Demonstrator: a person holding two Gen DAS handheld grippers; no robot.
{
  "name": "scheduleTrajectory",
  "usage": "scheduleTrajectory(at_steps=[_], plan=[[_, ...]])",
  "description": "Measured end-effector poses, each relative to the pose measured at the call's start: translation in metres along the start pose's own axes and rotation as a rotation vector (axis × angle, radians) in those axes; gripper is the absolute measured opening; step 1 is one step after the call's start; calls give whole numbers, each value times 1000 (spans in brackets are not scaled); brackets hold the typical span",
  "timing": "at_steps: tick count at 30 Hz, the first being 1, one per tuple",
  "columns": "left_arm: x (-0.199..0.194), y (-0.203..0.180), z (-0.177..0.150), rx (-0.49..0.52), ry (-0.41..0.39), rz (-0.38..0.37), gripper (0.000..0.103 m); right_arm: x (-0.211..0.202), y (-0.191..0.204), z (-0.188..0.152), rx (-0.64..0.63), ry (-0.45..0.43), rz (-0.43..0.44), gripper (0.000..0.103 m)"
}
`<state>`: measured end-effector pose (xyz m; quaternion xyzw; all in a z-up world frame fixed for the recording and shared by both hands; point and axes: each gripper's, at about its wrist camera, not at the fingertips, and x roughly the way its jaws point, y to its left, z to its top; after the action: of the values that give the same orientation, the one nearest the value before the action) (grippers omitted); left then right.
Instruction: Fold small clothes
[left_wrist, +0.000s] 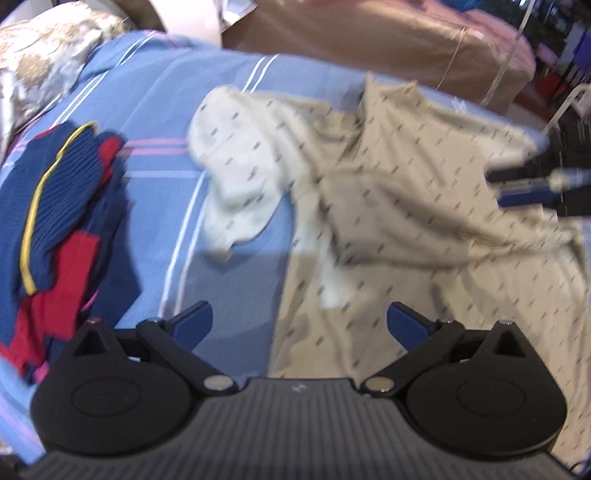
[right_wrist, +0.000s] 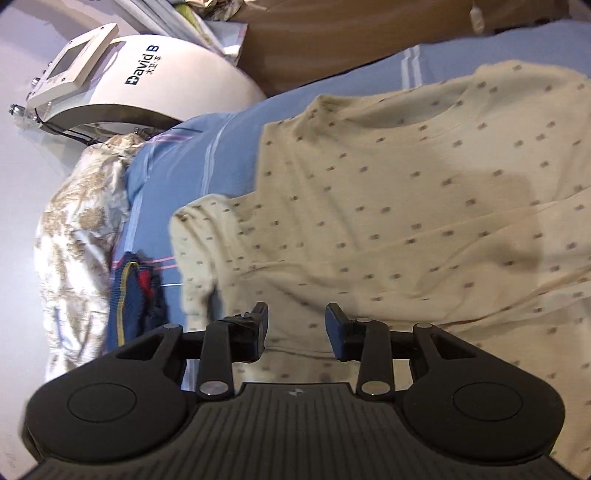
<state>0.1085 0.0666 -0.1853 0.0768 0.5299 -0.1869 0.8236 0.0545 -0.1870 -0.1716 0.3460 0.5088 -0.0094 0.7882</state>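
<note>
A cream shirt with small grey marks (left_wrist: 406, 192) lies rumpled on the blue striped bed sheet (left_wrist: 155, 110); one sleeve is flipped to show its paler inside. My left gripper (left_wrist: 299, 325) is open and empty, just above the shirt's near edge. My right gripper (right_wrist: 297, 326) is open and empty over the same shirt (right_wrist: 406, 192), near its hem; it also shows in the left wrist view (left_wrist: 517, 184) at the shirt's right side.
A navy, red and yellow garment (left_wrist: 55, 221) lies bunched at the left of the bed. A floral pillow (right_wrist: 77, 236) sits at the bed's end. A white machine (right_wrist: 147, 85) and a brown covered object (left_wrist: 388, 40) stand beyond the bed.
</note>
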Motion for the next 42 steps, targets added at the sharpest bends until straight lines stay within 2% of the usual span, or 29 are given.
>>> scheduleTrajectory(at_steps=[3, 5, 7, 10, 13, 15, 17, 18, 19, 20, 23, 27, 31, 33, 38, 39, 40, 41, 42], plan=[[15, -9, 19, 10, -29, -58, 102, -26, -30, -15, -82, -72, -147, 62], [29, -17, 27, 37, -36, -71, 99, -41, -53, -27, -76, -93, -214, 66], [43, -27, 30, 83, -30, -91, 88, -53, -79, -41, -26, -91, -248, 71], [65, -36, 28, 109, 41, -114, 71, -68, -105, -61, 52, -92, -283, 71], [68, -39, 26, 111, 17, -98, 63, -78, -119, -75, 99, -99, -306, 71], [65, -40, 28, 106, -15, -120, 61, -81, -125, -82, 112, -98, -319, 71], [67, -43, 32, 123, -9, -129, 60, -82, -128, -86, 123, -101, -326, 71], [69, -44, 34, 128, -1, -125, 51, -83, -129, -87, 129, -102, -327, 71], [71, -45, 36, 125, 10, -124, 35, -83, -131, -89, 134, -103, -325, 71], [73, -45, 37, 118, 23, -125, 29, -82, -131, -89, 136, -102, -321, 71], [73, -44, 40, 100, 39, -134, 21, -81, -130, -88, 136, -97, -313, 71], [72, -39, 39, 80, 59, -95, 11, -81, -124, -83, 104, -115, -309, 71], [60, -24, 43, 56, 33, -58, 10, -79, -115, -75, -26, -138, -393, 73], [58, -14, 45, 35, 34, -40, 10, -73, -113, -69, -110, -132, -471, 76], [54, 6, 46, 8, 48, -4, 11, -61, -110, -57, -343, -178, -643, 76], [54, 7, 45, 0, 55, -14, 16, -57, -110, -54, -372, -180, -671, 76], [52, 7, 44, -11, 57, -29, 34, -54, -112, -50, -396, -182, -698, 76], [51, 5, 43, -15, 56, -40, 47, -51, -113, -45, -416, -187, -724, 75], [48, 2, 41, -12, 44, -47, 65, -48, -114, -41, -429, -194, -742, 68]])
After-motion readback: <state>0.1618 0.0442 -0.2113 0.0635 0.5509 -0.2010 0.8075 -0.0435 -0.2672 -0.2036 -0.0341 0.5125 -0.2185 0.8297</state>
